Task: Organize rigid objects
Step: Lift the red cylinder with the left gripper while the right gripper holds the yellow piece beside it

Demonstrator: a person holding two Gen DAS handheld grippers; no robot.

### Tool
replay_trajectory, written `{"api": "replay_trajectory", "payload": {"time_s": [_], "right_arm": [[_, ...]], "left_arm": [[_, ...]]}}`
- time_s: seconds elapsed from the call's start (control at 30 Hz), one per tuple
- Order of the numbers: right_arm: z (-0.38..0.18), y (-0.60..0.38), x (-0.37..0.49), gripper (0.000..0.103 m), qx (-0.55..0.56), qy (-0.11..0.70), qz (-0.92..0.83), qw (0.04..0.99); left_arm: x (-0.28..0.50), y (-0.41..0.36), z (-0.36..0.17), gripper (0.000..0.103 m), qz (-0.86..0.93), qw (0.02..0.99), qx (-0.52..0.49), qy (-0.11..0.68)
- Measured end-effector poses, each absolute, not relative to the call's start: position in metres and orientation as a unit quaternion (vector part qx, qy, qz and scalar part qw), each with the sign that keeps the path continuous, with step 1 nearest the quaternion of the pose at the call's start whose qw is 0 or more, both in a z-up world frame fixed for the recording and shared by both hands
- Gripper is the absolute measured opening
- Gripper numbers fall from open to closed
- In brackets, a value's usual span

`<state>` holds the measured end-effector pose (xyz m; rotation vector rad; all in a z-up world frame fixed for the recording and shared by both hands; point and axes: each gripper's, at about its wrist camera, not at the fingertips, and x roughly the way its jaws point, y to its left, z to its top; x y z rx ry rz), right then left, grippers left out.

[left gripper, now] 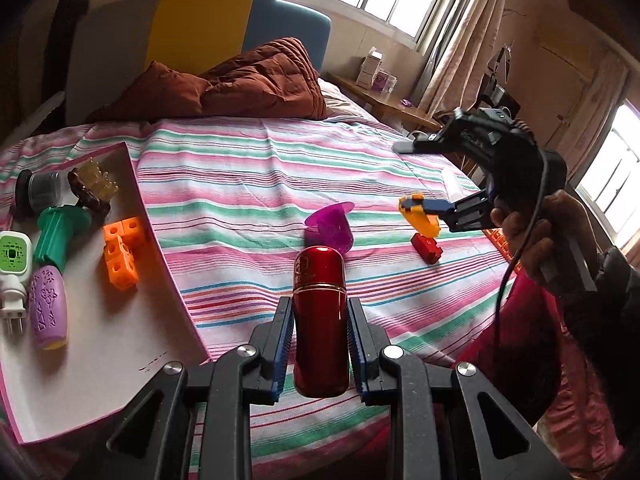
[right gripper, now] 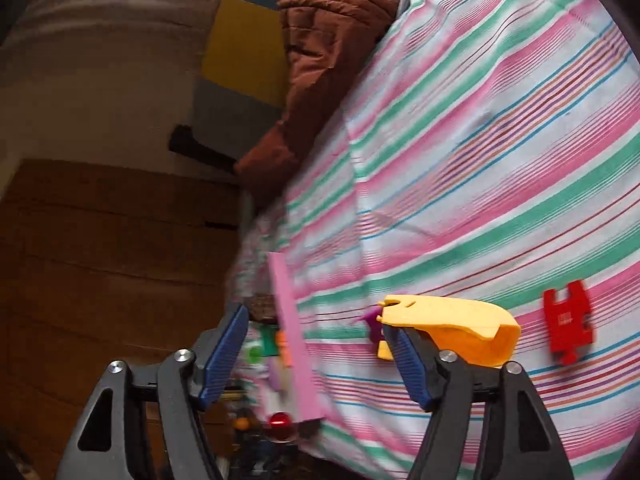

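Observation:
My left gripper [left gripper: 320, 312] is shut on a shiny red metal bottle [left gripper: 319, 320], held upright-forward above the striped bed. A white tray with pink edge [left gripper: 120, 340] lies at left, holding an orange block cluster [left gripper: 121, 252], a purple cylinder [left gripper: 48, 312], a green piece [left gripper: 60, 232], a plug [left gripper: 14, 272] and a jar [left gripper: 44, 188]. A purple scoop [left gripper: 332, 228] lies just beyond the bottle. My right gripper [right gripper: 316, 352] is open, rolled sideways above the bed. A yellow piece [right gripper: 452, 328] sits against its right finger; a red piece [right gripper: 568, 328] lies beside it.
A brown quilt [left gripper: 240, 84] is bunched at the bed's head. A wooden bedside table [left gripper: 384, 100] with boxes stands at the far right by the window. The right hand and its cable [left gripper: 520, 248] hang over the bed's right side. A wooden cabinet [right gripper: 112, 260] stands beyond the bed.

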<state>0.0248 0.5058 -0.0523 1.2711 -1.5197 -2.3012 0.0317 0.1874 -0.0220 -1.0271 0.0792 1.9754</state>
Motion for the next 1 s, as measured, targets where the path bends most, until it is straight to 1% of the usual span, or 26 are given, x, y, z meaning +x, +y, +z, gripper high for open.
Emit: {"api": "replay_trajectory", "payload": {"time_s": [0.03,0.1,0.13,0.27,0.37,0.57,0.67,0.83,0.9,0.97,1.0], "right_arm": [[-0.057,0.504,0.021,0.075,0.438,-0.487,-0.755,0.036],[-0.071,0.506,0.021,0.075,0.393,-0.564,-0.721,0.086],[-0.073,0.506,0.021,0.075,0.369,-0.586,-0.715,0.100],[-0.081,0.498,0.019,0.075,0.333,-0.624,-0.696,0.123],[-0.079,0.491,0.019,0.077,0.320,-0.634,-0.690,0.140],[-0.073,0.476,0.023,0.078,0.316,-0.637,-0.681,0.173],[-0.073,0.473,0.024,0.078,0.311,-0.642,-0.676,0.184],[-0.071,0.474,0.029,0.081,0.289,-0.662,-0.666,0.189],[-0.064,0.474,0.031,0.081,0.288,-0.646,-0.684,0.181],[-0.066,0.483,0.031,0.082,0.272,-0.662,-0.673,0.189],[-0.066,0.490,0.029,0.084,0.269,-0.662,-0.677,0.175]], "left_arm": [[0.032,0.188,-0.021,0.026,0.796,0.442,-0.411,0.033],[0.032,0.190,-0.019,0.026,0.797,0.443,-0.408,0.035],[0.031,0.191,-0.019,0.026,0.796,0.445,-0.408,0.035],[0.028,0.208,-0.017,0.026,0.790,0.458,-0.404,0.042],[0.026,0.230,-0.014,0.026,0.777,0.480,-0.406,0.040],[0.026,0.272,-0.017,0.026,0.754,0.507,-0.415,0.046],[0.024,0.287,-0.024,0.026,0.748,0.506,-0.426,0.050],[0.011,0.303,-0.034,0.026,0.745,0.487,-0.454,0.031],[0.008,0.306,-0.034,0.026,0.748,0.482,-0.455,0.026],[0.006,0.302,-0.032,0.026,0.755,0.475,-0.450,0.028],[0.005,0.300,-0.032,0.026,0.756,0.472,-0.452,0.025]]}}
